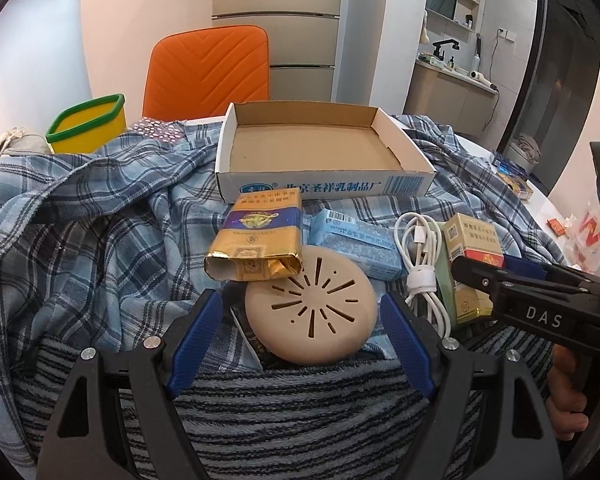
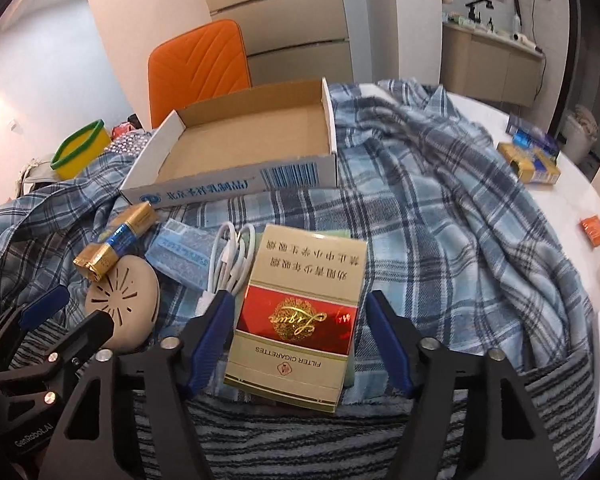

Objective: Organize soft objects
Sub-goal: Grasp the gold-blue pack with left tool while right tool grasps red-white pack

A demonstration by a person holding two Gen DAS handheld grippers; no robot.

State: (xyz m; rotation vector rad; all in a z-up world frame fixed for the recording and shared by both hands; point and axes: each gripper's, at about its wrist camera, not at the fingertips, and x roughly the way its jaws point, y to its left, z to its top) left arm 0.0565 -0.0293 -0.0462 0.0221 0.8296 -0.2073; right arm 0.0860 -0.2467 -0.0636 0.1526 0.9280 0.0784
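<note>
A blue plaid shirt lies spread over the table, with a grey striped towel at the near edge. My left gripper is open around a beige round vented disc. My right gripper is open on either side of a red and cream cigarette pack; it also shows in the left wrist view. A gold and blue pack, a light blue tissue pack and a coiled white cable lie between them.
An open cardboard tray sits on the shirt behind the items. A yellow bin with green rim and an orange chair stand at the back left. More small boxes lie on the white table at the right.
</note>
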